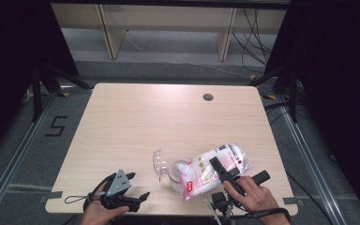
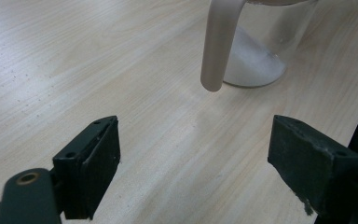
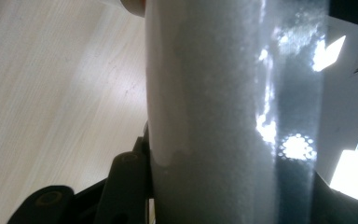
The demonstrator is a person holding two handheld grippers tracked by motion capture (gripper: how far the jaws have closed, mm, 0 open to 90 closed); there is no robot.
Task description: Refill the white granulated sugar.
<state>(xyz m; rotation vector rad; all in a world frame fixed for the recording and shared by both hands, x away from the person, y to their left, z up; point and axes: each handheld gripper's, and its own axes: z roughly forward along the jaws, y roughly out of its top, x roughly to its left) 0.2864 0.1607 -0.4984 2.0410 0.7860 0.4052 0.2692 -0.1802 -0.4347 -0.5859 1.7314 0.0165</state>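
Gripping white-granule bag [image 1: 218,165], right tongs [image 1: 220,169] beside jar [image 1: 176,173]; left tongs [image 1: 138,187] agape.

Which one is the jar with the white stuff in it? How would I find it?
Look at the near edge of the wooden table, between the two hands. The glass jar stands left of a white bag leaning over it. It alone is see-through, with its hinged lid flipped open.

The left black two-fingered gripper [image 1: 132,187] has a grey three-cornered plate with small screws on top and a thin black cable looping from it. The right black gripper [image 1: 221,169] has a round black handle. Its holder wears a black wrist strap.
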